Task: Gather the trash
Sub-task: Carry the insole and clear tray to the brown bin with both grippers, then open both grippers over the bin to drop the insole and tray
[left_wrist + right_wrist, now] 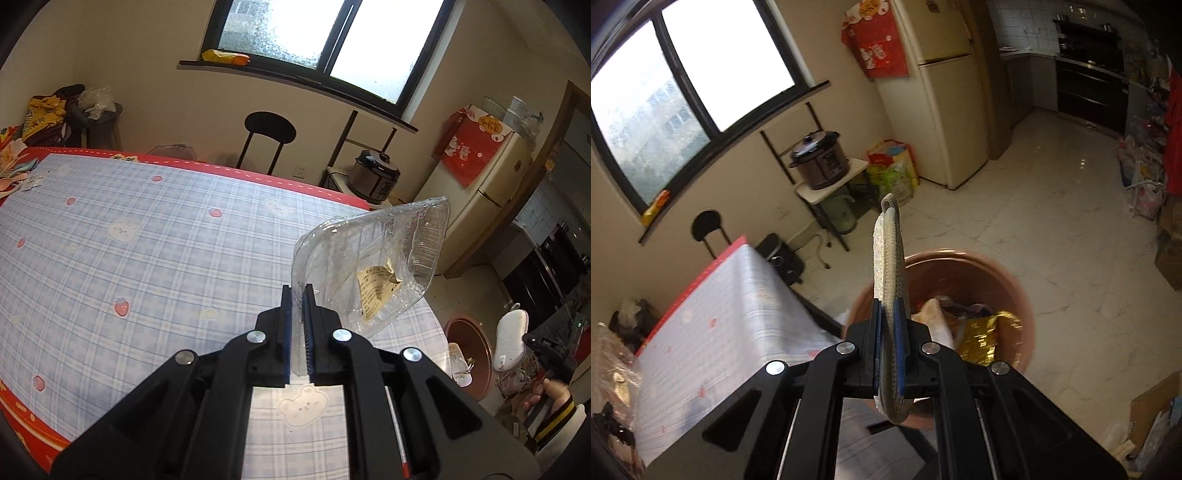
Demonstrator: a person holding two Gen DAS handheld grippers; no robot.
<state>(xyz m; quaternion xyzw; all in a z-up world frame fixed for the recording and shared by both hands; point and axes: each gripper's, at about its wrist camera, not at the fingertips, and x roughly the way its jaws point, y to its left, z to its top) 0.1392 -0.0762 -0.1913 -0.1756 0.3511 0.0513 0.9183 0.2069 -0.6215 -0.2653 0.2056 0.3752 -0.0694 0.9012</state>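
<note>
My left gripper (298, 291) is shut on the edge of a clear plastic food container (373, 254) with a crumpled paper label inside. It holds the container tilted above the right end of the blue plaid table (147, 229). My right gripper (889, 306) is shut on a flat white insole with a grey rim (886, 251), held upright over the near rim of a round brown bin (960, 254). The bin holds a gold foil wrapper (982, 332) and several bags. In the left wrist view the bin (469, 354) stands on the floor past the table's right end, with the insole (511, 332) beside it.
A black chair (269, 136) stands behind the table, with a rice cooker (820, 158) on a small stand and a cream fridge (945, 92) further right. Bags and cardboard boxes (1152, 406) line the right floor edge. A person's hand and sleeve (554, 402) hold the right gripper.
</note>
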